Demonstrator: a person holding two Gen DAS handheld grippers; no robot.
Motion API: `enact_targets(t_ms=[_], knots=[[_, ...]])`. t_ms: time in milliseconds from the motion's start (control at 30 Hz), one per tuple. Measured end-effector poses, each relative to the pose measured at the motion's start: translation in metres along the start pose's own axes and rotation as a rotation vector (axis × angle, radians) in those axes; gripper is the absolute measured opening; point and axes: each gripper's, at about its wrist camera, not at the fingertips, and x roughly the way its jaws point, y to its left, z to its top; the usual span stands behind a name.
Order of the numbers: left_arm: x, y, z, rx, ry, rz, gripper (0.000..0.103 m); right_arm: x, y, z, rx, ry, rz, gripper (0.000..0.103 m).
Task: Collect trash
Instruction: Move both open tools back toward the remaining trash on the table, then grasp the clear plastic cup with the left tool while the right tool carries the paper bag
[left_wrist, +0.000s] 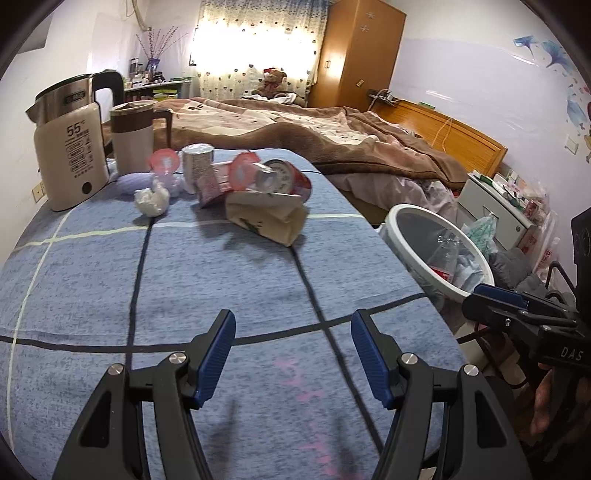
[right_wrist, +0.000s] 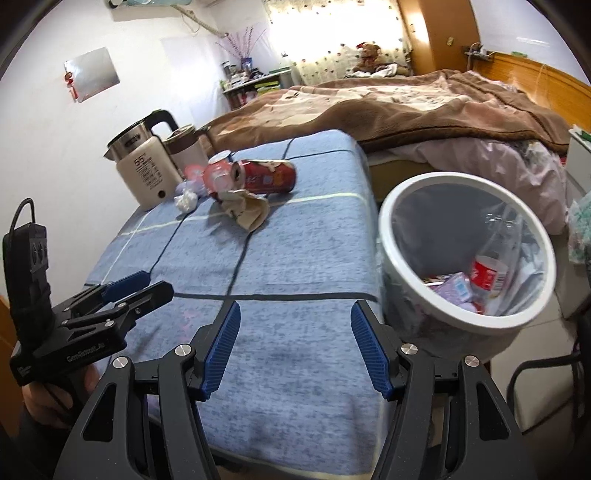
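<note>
Trash lies at the far end of a table with a blue checked cloth (left_wrist: 184, 266): a crumpled beige paper bag (left_wrist: 266, 216) (right_wrist: 247, 210), a red can on its side (left_wrist: 288, 179) (right_wrist: 267, 176), a white tissue wad (left_wrist: 152, 199) (right_wrist: 185, 200), pink-lidded cups (left_wrist: 164, 162) and a small carton (left_wrist: 210, 186). A white-rimmed bin (right_wrist: 465, 251) (left_wrist: 436, 251) stands right of the table and holds a plastic bottle and wrappers. My left gripper (left_wrist: 293, 352) is open and empty over the near cloth. My right gripper (right_wrist: 295, 349) is open and empty over the table's near right corner, next to the bin.
A cream electric kettle (left_wrist: 70, 147) (right_wrist: 144, 173) and a cream jug (left_wrist: 133, 136) stand at the table's far left. A bed with a brown blanket (left_wrist: 332, 136) lies beyond. A nightstand (left_wrist: 495, 206) and bags crowd the floor at the right.
</note>
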Motion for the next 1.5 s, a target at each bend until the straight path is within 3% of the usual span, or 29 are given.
enact_targets(t_ms=[367,700,1100,1133,1200,1233,1500], knots=[[0.012,0.042,0.024,-0.066,-0.006,0.06,0.067,0.037,0.02,0.034,-0.092,0.002,0.01,0.063],[0.032,0.069,0.058,-0.067,-0.006,0.087,0.067,0.109,0.037,0.075,-0.188,0.057,0.031,0.063],[0.043,0.089,0.072,-0.095,-0.014,0.041,0.067,0.18,0.053,0.1,-0.265,0.112,0.074,0.063],[0.043,0.089,0.073,-0.094,-0.013,0.038,0.067,0.183,0.053,0.101,-0.262,0.117,0.082,0.062],[0.045,0.089,0.075,-0.092,-0.011,0.034,0.067,0.187,0.054,0.101,-0.258,0.124,0.093,0.043],[0.045,0.089,0.075,-0.09,-0.013,0.032,0.067,0.187,0.055,0.101,-0.256,0.127,0.099,0.029],[0.045,0.083,0.077,-0.082,-0.025,0.008,0.067,0.164,0.06,0.083,-0.246,0.125,0.14,0.016]])
